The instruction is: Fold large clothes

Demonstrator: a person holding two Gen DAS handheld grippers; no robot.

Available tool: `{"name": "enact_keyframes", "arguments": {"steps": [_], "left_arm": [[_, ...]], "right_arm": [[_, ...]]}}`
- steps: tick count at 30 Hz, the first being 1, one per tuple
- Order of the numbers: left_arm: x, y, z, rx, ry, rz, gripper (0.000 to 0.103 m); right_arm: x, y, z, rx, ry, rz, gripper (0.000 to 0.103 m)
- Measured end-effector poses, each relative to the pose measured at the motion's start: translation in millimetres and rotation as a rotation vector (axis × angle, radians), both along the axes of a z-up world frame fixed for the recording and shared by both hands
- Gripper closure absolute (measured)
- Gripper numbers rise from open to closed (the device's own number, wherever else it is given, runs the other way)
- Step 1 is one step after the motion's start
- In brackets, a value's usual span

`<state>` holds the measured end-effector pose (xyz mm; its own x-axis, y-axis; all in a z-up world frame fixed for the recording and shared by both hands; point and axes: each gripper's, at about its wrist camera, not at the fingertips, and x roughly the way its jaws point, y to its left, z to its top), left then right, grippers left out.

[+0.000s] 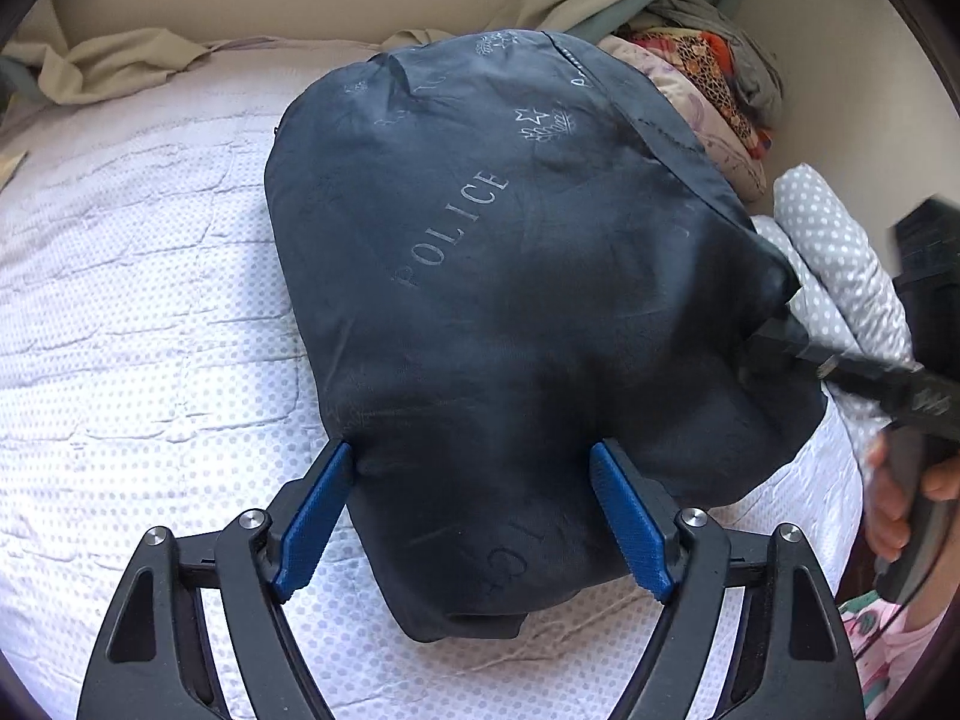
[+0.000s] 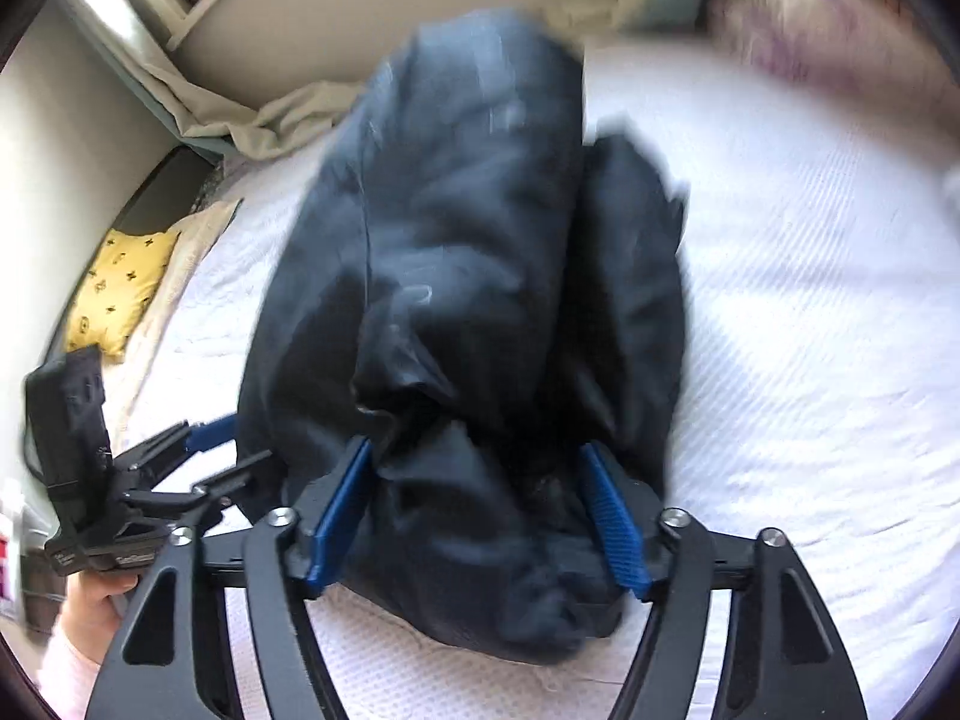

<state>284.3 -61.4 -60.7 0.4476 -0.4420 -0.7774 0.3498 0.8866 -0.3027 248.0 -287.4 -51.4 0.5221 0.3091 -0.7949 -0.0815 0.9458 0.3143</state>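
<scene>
White quilted bedcover (image 1: 150, 312) filled most of both views, w/ the dark navy garment (image 1: 510, 300), printed POLICE, lying bunched in a folded mound at its middle. Clothes pile (image 1: 708, 90) sat at the far corner by the wall; yellow cushion (image 2: 120, 294) at the bed's edge. Left gripper (image 1: 474, 462) had jaws spread wide, straddling the garment's near edge. Right gripper (image 2: 477, 468), view blurred, jaws spread over crumpled cloth; can't tell if pads touched it.

Dark jacket (image 1: 480, 276): one, centre frame
Grippers: two, left gripper (image 1: 474, 516) and right gripper (image 2: 480, 516)
Yellow cushion (image 2: 120, 288): one, left edge
Dotted white bedcover (image 1: 150, 300): one
</scene>
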Motion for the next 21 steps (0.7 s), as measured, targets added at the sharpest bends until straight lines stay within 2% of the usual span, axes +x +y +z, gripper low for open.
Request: {"name": "enact_keyframes", "arguments": {"steps": [2, 4, 7, 10, 12, 16, 18, 19, 21], "left_arm": [[0, -2, 0, 0.005, -0.003, 0.000, 0.019], [-2, -4, 1, 0.021, -0.011, -0.003, 0.019], [-4, -9, 2, 0.039, -0.023, -0.002, 0.019], [-7, -8, 2, 0.037, -0.022, 0.001, 0.019], [-6, -7, 4, 0.025, -0.014, 0.001, 0.018], [-3, 3, 10, -0.025, 0.018, 0.001, 0.018], [1, 17, 16, -0.066, 0.008, 0.028, 0.018], [4, 24, 17, -0.091, 0.007, 0.042, 0.017], [11, 41, 15, -0.177, 0.029, 0.064, 0.015]], "right_arm": [[-6, 1, 25, -0.060, -0.089, -0.026, 0.026], [-9, 0, 44, -0.062, -0.159, -0.047, 0.024], [1, 3, 51, -0.032, -0.173, -0.045, 0.022], [17, 10, 38, -0.054, -0.121, -0.059, 0.022], [31, 10, 19, -0.075, -0.045, -0.067, 0.022], [45, 0, -14, -0.096, 0.043, -0.066, 0.010], [48, -5, -23, -0.111, 0.063, -0.073, 0.004], [49, -9, -28, -0.099, 0.079, -0.077, 0.003], [52, -24, -44, 0.021, 0.139, -0.087, 0.002]]}}
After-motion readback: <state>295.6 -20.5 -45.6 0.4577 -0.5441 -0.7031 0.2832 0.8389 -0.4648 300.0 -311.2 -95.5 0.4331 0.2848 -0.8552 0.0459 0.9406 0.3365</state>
